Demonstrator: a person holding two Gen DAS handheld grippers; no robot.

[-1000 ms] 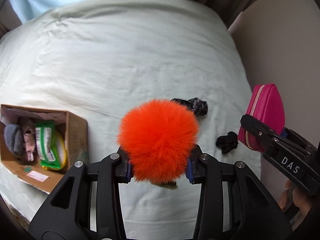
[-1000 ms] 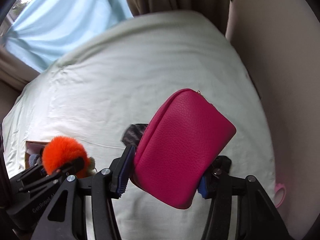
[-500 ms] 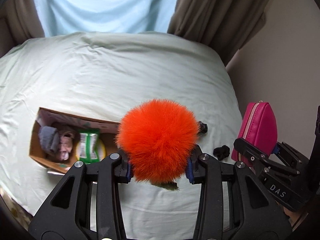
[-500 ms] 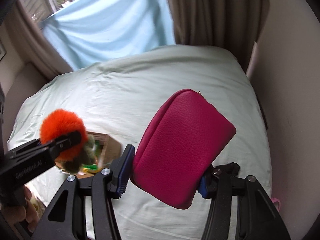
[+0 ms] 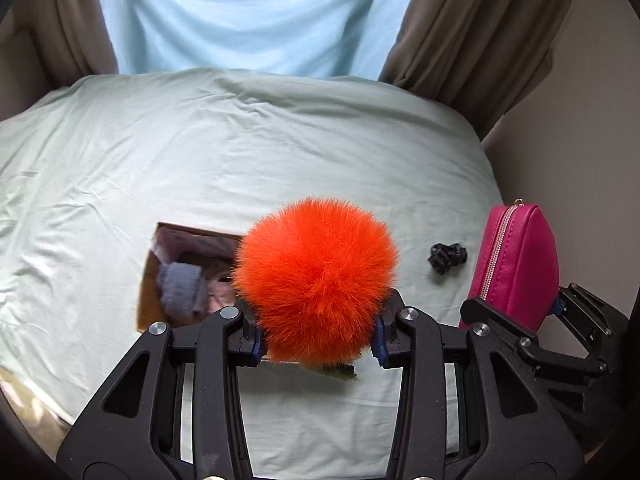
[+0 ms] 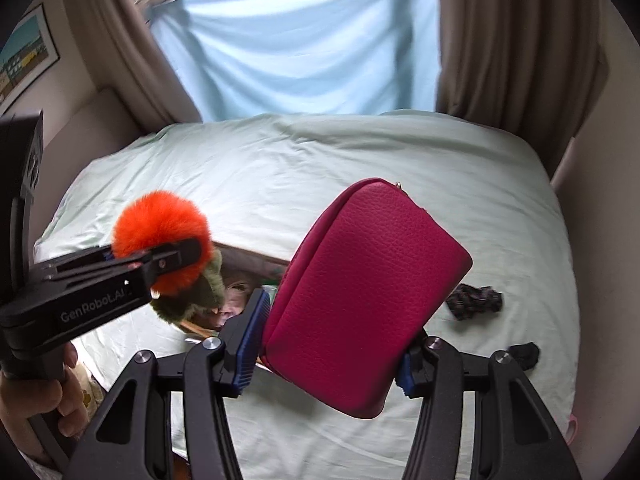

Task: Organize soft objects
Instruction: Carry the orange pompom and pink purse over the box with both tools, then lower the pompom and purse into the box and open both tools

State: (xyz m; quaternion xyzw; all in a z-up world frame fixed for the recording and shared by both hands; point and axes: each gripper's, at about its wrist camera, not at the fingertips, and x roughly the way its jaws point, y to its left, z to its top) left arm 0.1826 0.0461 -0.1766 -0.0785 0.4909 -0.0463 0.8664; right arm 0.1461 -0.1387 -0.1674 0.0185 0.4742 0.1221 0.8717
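Observation:
My left gripper point(image 5: 316, 344) is shut on a fluffy orange pom-pom toy point(image 5: 316, 284) with a green underside, held above the cardboard box point(image 5: 168, 280) on the bed. The toy also shows in the right wrist view point(image 6: 160, 232), over the box point(image 6: 244, 256). My right gripper point(image 6: 326, 364) is shut on a pink zip pouch point(image 6: 368, 296), held above the bed to the right of the box. The pouch also shows in the left wrist view point(image 5: 516, 272). The box holds a grey soft item point(image 5: 180, 284) and other things, partly hidden.
A dark patterned scrunchie point(image 6: 474, 300) and a small black cloth point(image 6: 524, 354) lie on the pale green bed sheet point(image 6: 360, 160) at the right. A wall runs along the bed's right edge. Curtains point(image 6: 512, 40) and a blue drape hang behind the bed.
Both grippers have risen and swung left with their loads. The pom-pom now hangs over the box, which was off to the left before. The pouch follows beside it.

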